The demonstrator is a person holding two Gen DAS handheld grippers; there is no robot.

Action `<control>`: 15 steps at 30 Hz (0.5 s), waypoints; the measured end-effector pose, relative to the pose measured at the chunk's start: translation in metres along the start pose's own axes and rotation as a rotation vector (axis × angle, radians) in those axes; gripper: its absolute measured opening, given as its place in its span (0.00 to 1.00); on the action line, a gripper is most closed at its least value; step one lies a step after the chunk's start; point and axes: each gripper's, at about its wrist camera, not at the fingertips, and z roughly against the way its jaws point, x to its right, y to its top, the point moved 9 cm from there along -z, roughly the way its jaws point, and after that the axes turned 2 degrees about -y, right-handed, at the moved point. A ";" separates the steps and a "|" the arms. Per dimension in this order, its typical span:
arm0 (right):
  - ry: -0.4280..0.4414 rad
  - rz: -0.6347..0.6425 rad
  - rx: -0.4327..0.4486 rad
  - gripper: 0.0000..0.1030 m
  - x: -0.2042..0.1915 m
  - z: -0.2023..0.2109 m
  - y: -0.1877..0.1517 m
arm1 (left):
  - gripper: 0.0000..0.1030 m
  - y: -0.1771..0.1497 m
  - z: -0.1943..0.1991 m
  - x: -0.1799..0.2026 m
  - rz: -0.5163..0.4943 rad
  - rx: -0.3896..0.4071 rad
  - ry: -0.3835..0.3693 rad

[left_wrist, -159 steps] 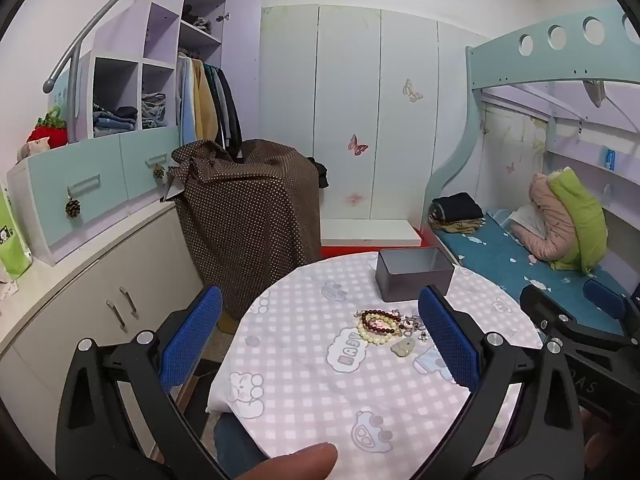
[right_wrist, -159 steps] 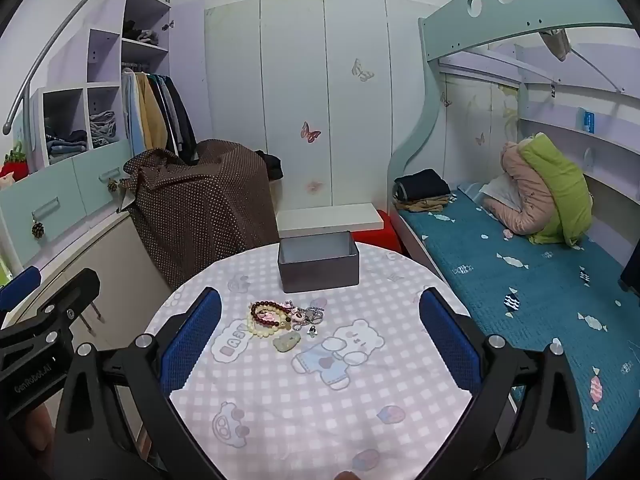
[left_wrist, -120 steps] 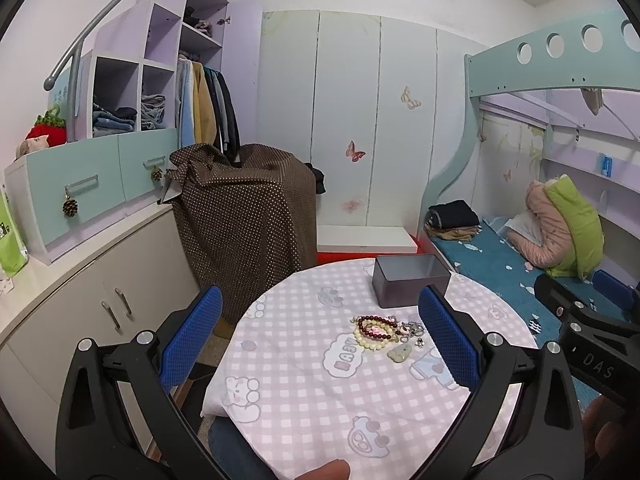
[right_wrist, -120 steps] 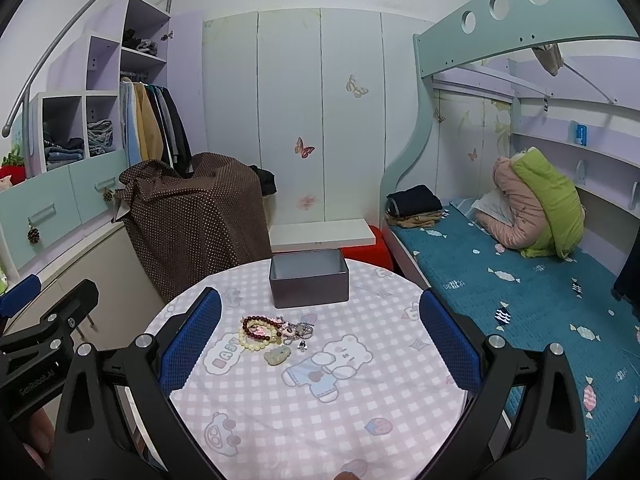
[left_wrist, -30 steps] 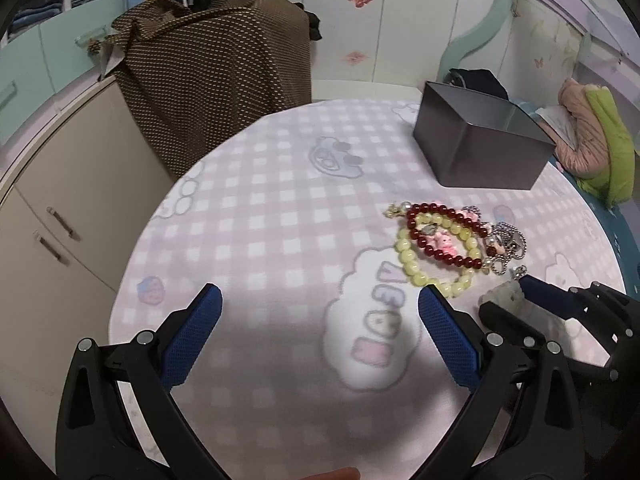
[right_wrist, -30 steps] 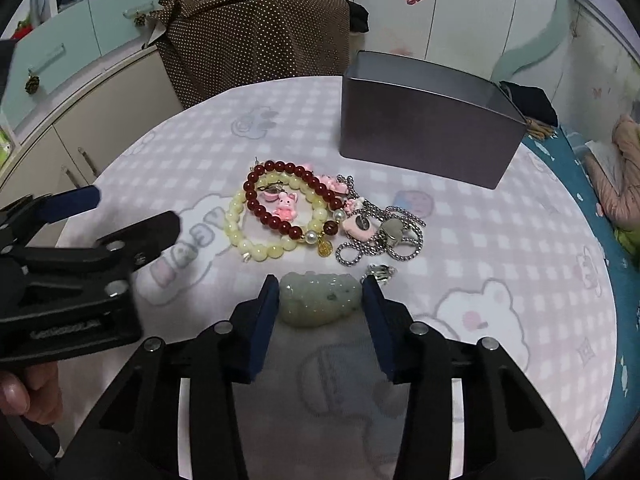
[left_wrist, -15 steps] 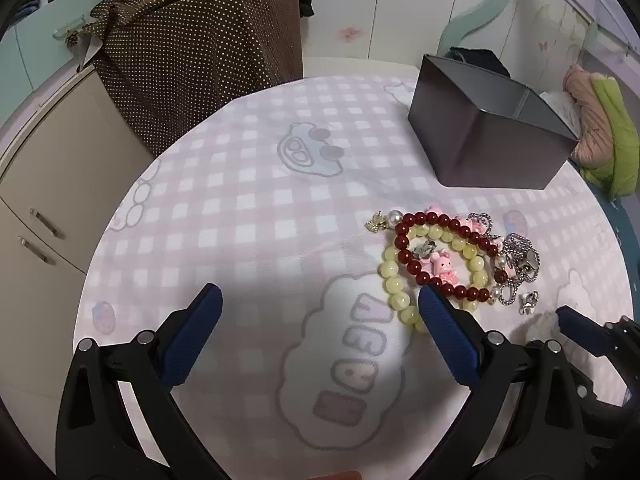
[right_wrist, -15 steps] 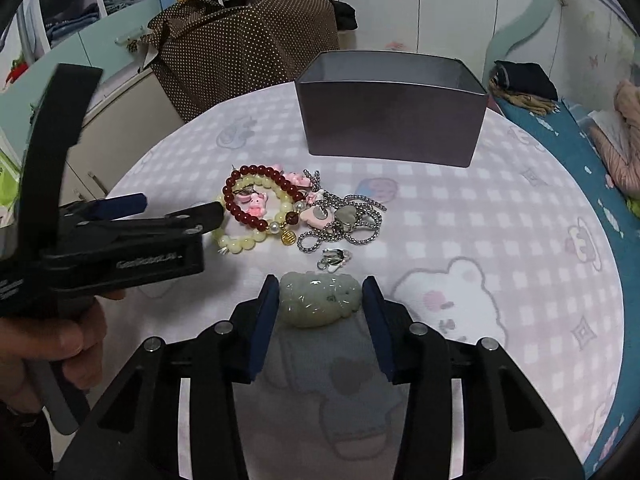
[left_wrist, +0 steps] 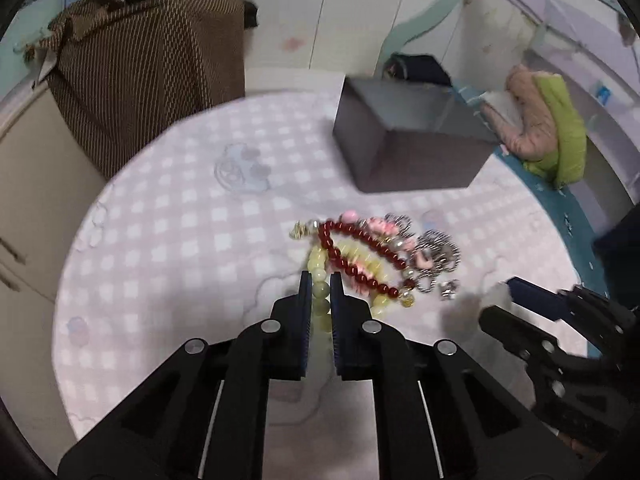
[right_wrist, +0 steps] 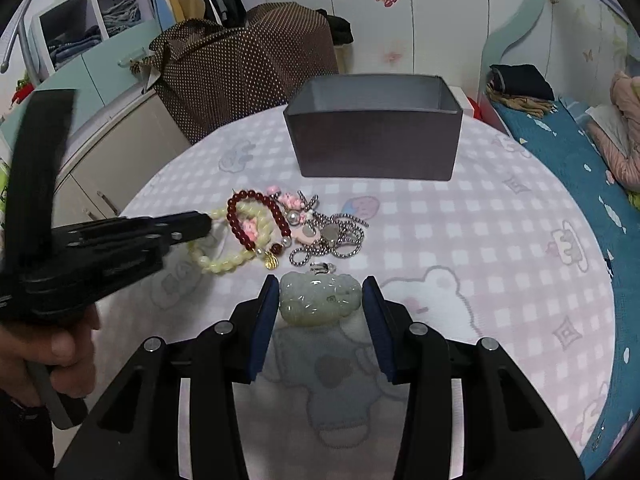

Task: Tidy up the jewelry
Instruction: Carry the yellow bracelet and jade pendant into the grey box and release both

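A pile of jewelry lies mid-table: a pale yellow bead bracelet (left_wrist: pixel 320 292), a dark red bead bracelet (left_wrist: pixel 356 256), pink charms and a silver chain (right_wrist: pixel 340 236). My left gripper (left_wrist: pixel 319 280) is shut on the yellow bracelet's beads; it also shows in the right wrist view (right_wrist: pixel 204 224). My right gripper (right_wrist: pixel 320 292) is shut on a pale green jade pendant (right_wrist: pixel 318 298), held just above the tablecloth. An open dark grey box (right_wrist: pixel 376 128) stands behind the pile.
The round table (right_wrist: pixel 500 240) has a pink checked cloth with cartoon prints. A brown dotted cover (right_wrist: pixel 240 60) drapes furniture behind it, cabinets (right_wrist: pixel 104 136) stand left, a bed (right_wrist: pixel 560 128) lies right.
My left gripper has moved in to the pile and closed on the yellow bracelet. My right gripper still holds the jade pendant and has shifted slightly towards the box.
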 end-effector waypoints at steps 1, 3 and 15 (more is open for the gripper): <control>0.001 -0.002 0.004 0.39 0.001 0.002 0.001 | 0.08 0.003 0.005 0.001 -0.009 0.013 -0.003; 0.002 -0.005 0.011 0.39 0.001 0.004 0.003 | 0.08 0.007 0.020 0.006 -0.024 0.044 -0.019; 0.008 0.015 0.082 0.39 -0.001 0.030 0.032 | 0.08 0.044 0.084 0.022 -0.066 0.197 -0.073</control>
